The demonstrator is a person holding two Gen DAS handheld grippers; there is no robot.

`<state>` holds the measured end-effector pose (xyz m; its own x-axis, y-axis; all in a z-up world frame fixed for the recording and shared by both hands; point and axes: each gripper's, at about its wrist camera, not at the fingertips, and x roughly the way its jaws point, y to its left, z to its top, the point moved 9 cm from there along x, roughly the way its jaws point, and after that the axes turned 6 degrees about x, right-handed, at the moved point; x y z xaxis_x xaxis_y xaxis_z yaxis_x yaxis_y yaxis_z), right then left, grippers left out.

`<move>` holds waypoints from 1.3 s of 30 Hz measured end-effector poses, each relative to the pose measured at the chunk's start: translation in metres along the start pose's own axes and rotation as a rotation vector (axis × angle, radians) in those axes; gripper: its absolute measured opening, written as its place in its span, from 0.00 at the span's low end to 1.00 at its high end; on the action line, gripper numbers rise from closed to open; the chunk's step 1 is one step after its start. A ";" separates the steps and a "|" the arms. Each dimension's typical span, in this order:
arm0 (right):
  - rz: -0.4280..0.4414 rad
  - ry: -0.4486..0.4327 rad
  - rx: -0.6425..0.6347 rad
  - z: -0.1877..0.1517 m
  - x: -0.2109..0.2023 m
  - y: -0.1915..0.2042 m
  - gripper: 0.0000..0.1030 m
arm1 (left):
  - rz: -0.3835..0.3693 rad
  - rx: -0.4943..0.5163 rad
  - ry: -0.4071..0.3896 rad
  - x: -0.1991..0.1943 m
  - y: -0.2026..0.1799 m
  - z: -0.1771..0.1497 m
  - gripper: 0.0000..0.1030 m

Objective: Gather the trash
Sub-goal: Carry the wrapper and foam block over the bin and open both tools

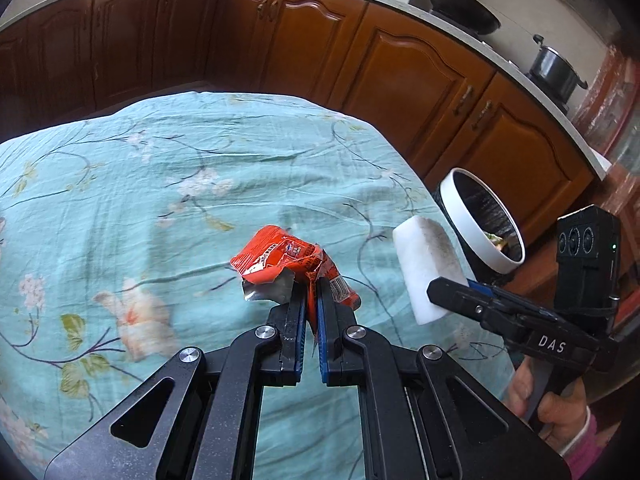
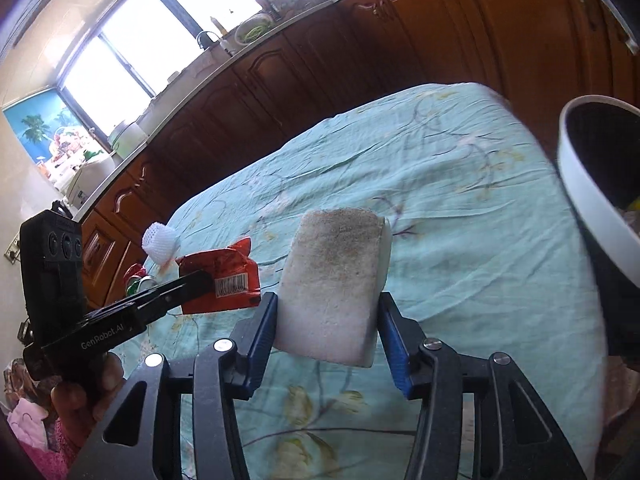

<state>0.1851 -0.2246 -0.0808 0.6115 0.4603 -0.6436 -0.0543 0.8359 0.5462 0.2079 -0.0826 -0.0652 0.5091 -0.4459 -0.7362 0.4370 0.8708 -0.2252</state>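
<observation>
My left gripper (image 1: 313, 285) is shut on a crumpled red snack wrapper (image 1: 280, 260) and holds it above the teal flowered tablecloth (image 1: 160, 184). My right gripper (image 2: 326, 300) is shut on a dirty white sponge (image 2: 336, 276), held above the cloth. In the left wrist view the sponge (image 1: 424, 256) and right gripper (image 1: 444, 286) sit at the right, close to a white-rimmed trash bin (image 1: 486, 220) beyond the table's right edge. The right wrist view shows the wrapper (image 2: 224, 280) in the left gripper (image 2: 200, 278) at the left and the bin (image 2: 592, 184) at the right.
A white foam net sleeve (image 2: 160, 246) and a red and green can (image 2: 138, 278) lie at the table's far left. Brown wooden cabinets (image 1: 280, 40) with a countertop run behind the table. A wok (image 1: 464, 12) and a pot (image 1: 556, 68) stand on the stove.
</observation>
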 end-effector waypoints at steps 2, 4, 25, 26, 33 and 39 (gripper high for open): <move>-0.022 -0.032 0.014 0.006 -0.020 -0.016 0.49 | -0.013 0.043 0.022 0.010 -0.022 0.003 0.04; -0.055 -0.067 0.014 0.012 -0.039 -0.029 0.49 | -0.027 0.085 0.041 0.020 -0.044 0.006 0.04; -0.280 -0.252 0.099 0.069 -0.150 -0.151 0.50 | -0.114 0.376 0.082 0.082 -0.212 0.060 0.04; -0.283 -0.251 0.103 0.071 -0.151 -0.154 0.50 | -0.115 0.379 0.085 0.084 -0.215 0.063 0.04; -0.307 -0.247 0.109 0.082 -0.159 -0.174 0.51 | -0.139 0.385 0.101 0.098 -0.234 0.084 0.04; -0.323 -0.220 0.113 0.090 -0.159 -0.188 0.51 | -0.133 0.415 0.115 0.114 -0.249 0.103 0.04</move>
<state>0.1688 -0.4819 -0.0330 0.7381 0.0945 -0.6681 0.2476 0.8832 0.3984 0.2336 -0.3719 -0.0277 0.3529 -0.5016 -0.7898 0.7653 0.6404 -0.0648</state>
